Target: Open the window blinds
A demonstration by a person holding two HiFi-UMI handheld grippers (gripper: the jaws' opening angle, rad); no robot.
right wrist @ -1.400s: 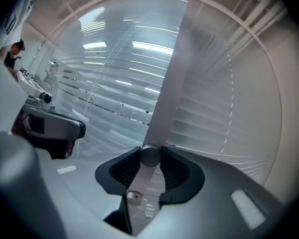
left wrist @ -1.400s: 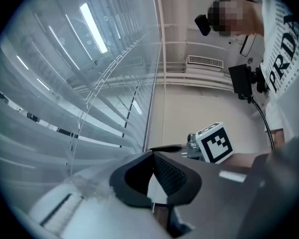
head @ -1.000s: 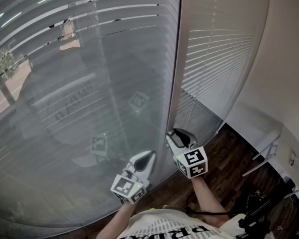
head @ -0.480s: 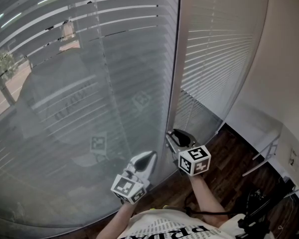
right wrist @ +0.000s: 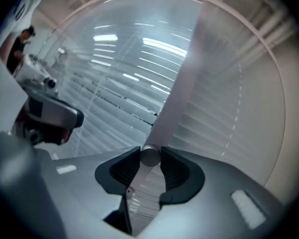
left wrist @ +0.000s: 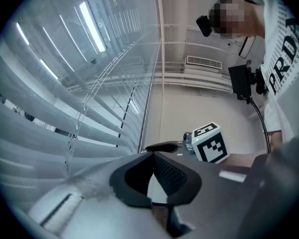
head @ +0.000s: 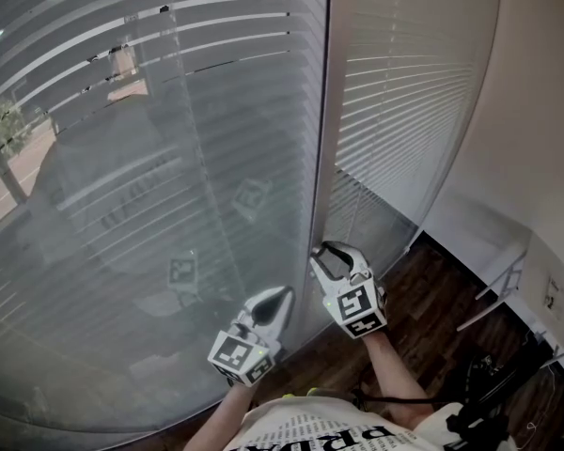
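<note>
Blinds [head: 179,148] down, right gripper [right wrist: 150,152] on tilt wand [right wrist: 150,158]

Right gripper: clamped on round pale end of tilt wand, one pad tight against each side, jaws spread fairly wide to fit it. Positioned low on the window, right in front of window post [head: 321,139] between the two panes. Pale strip running up from wand end in right gripper view: shaft or post, can't tell which.

Left gripper [head: 280,297]: tips pinched together, nothing between them. Parked just left of right gripper, a bit lower in head view, nose toward bottom of left pane; contact with pane not readable. Right gripper's marker cube [left wrist: 211,143] in left gripper view, just right of the closed tips.

Blinds: hanging full height over both panes. Left set: slats tilted partway, strips of daylight and outdoor scenery through gaps at upper left, ladder cords [left wrist: 72,133] clear in left gripper view. Right set [head: 404,92]: pale, slats lying close to flat, looking opaque.

Elsewhere: faint reflections [head: 249,197] of both marker squares on left pane, dark wood floor [head: 432,299] below the window, plain wall [head: 536,111] at far right, white printed shirt [head: 329,432] at bottom edge of head view. Forearms [head: 395,365] reaching up from that edge to both grippers.
</note>
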